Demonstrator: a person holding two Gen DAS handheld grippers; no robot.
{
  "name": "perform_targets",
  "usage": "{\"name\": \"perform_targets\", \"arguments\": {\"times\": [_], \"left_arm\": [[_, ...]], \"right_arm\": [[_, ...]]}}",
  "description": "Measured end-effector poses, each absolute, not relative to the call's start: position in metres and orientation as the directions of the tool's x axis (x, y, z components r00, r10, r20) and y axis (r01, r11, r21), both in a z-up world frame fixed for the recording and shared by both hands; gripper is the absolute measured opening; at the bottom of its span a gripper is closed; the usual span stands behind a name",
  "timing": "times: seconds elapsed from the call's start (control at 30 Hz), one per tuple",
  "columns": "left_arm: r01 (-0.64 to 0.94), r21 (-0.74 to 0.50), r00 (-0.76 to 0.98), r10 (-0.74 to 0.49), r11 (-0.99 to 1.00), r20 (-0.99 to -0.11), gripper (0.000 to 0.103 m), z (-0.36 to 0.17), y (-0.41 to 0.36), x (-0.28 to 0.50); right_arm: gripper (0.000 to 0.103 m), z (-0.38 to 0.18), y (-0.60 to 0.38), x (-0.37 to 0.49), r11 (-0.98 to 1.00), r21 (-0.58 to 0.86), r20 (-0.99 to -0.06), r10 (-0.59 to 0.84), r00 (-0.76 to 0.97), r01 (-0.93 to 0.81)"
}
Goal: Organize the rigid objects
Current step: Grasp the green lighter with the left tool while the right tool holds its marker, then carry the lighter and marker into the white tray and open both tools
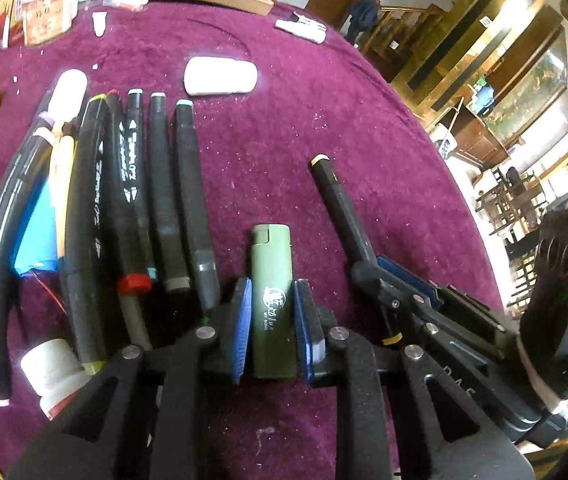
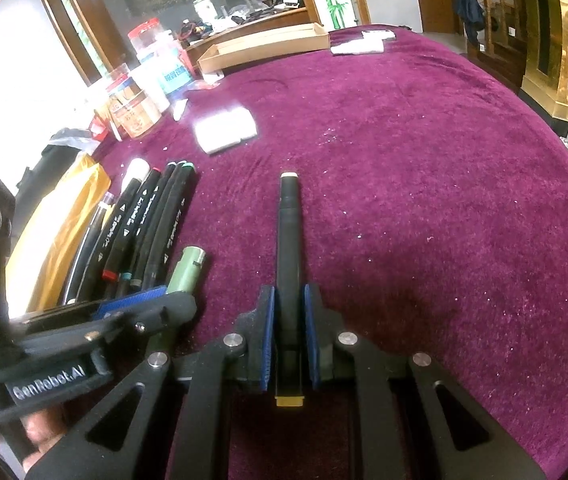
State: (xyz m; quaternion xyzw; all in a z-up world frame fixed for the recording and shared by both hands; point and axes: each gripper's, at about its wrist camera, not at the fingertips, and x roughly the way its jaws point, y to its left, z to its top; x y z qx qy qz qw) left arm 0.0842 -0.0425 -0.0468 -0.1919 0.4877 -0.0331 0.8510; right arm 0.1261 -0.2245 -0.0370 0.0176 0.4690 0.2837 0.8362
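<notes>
My left gripper (image 1: 271, 292) is shut on a green lighter (image 1: 271, 300) that lies along the purple cloth, just right of a row of black markers (image 1: 163, 192). The lighter also shows in the right wrist view (image 2: 186, 270). My right gripper (image 2: 288, 300) is shut on a black marker (image 2: 288, 240) with a yellow end cap, held low over the cloth. That marker (image 1: 340, 204) and the right gripper (image 1: 396, 280) show at the right of the left wrist view. The marker row (image 2: 143, 224) lies left of it.
A white eraser-like block (image 1: 220, 75) lies beyond the markers on the purple-covered table (image 2: 404, 160). A cardboard tray (image 2: 263, 46), jars and packets (image 2: 139, 96) stand at the far left edge. A yellow bag (image 2: 55, 232) and a white bottle (image 1: 53, 372) sit by the markers.
</notes>
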Motion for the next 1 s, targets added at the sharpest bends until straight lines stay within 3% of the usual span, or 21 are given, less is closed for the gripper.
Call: {"name": "perform_targets", "arguments": {"times": [0.3,0.57,0.8,1.0], "left_arm": [[-0.153,-0.371,0.547,-0.234,0.916,-0.804,0.017,-0.038,-0.042,0.064],[-0.192,-0.439,0.667,-0.212,0.877,-0.715,0.017,0.015,0.004,-0.001],[-0.398,-0.394,0.710,0.006,0.829,-0.704,0.017,0.043,0.088,-0.061],[-0.560,-0.377,0.671,0.138,0.738,-0.728,0.017,0.034,0.162,-0.093]], "right_arm": [[0.013,-0.031,-0.233,0.110,0.775,0.448,-0.699,0.614,0.367,-0.445],[0.013,0.016,-0.200,0.073,0.656,0.491,-0.583,0.737,0.343,-0.573],[0.013,0.035,-0.108,0.040,0.468,0.523,-0.566,0.816,0.120,-0.713],[0.013,0.027,-0.022,0.027,0.424,0.482,-0.623,0.781,0.040,-0.767]]}}
